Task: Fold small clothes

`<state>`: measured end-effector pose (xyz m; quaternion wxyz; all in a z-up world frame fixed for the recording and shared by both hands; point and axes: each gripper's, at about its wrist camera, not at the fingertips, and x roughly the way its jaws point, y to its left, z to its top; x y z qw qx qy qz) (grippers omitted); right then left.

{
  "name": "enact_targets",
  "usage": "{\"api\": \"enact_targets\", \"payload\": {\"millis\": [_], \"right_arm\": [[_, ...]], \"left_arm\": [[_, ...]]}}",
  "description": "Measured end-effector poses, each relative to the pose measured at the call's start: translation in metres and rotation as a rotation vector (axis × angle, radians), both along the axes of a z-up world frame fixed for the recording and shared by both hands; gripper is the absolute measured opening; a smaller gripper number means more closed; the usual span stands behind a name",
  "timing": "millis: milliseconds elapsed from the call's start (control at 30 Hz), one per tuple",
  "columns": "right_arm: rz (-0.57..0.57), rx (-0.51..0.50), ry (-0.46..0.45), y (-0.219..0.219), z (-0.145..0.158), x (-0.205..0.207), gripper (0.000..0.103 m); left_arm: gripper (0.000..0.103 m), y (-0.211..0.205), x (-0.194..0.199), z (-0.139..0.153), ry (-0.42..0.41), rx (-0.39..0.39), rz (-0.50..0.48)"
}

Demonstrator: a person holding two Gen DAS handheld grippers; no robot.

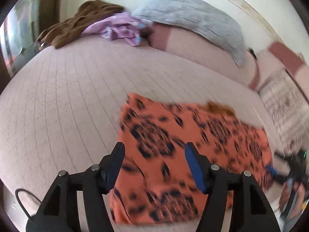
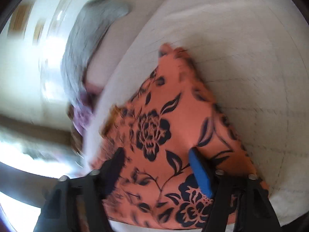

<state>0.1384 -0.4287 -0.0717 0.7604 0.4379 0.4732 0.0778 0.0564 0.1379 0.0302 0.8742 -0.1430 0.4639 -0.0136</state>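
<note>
Bed (image 1: 67,96): pale quilted cover, wide and flat, a good folding surface.
Pillow (image 1: 189,13): grey, at the far end, near a brown and a lilac garment.
Cloth (image 1: 173,145): orange with dark flowers, lying flat on the bed beneath both grippers, seemingly already folded into a rough rectangle.
Handling: probably light, thin and limp; it should crease easily and slide on the cover, so corners or a folded edge look like the best places to pinch.
Left gripper (image 1: 153,152): fingers spread, nothing gripped, above the cloth.
Right gripper (image 2: 156,154): fingers spread over the cloth, released; both views blurred.
</note>
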Motion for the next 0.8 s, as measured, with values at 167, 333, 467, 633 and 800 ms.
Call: {"api": "enact_targets", "payload": {"millis": [167, 333, 467, 633, 800], "right_arm": [[0.055, -0.147, -0.104, 0.010, 0.034, -0.031, 0.080], [0.007, -0.207, -0.011, -0.003, 0.021, -0.045, 0.080], [0.092, -0.303, -0.158, 0.027, 0.055, -0.063, 0.083], [0.089, -0.309, 0.005, 0.029, 0.006, -0.062, 0.081], [0.111, -0.358, -0.143, 0.048, 0.040, -0.073, 0.084]], "left_arm": [[0.065, -0.040, -0.021, 0.004, 0.011, 0.039, -0.035], [0.065, -0.049, -0.025, 0.010, 0.021, 0.045, -0.017], [0.066, -0.053, -0.022, 0.010, 0.030, 0.057, -0.007], [0.066, -0.062, -0.026, 0.020, 0.013, 0.062, -0.021], [0.066, -0.074, -0.026, 0.033, -0.005, 0.051, -0.039]]}}
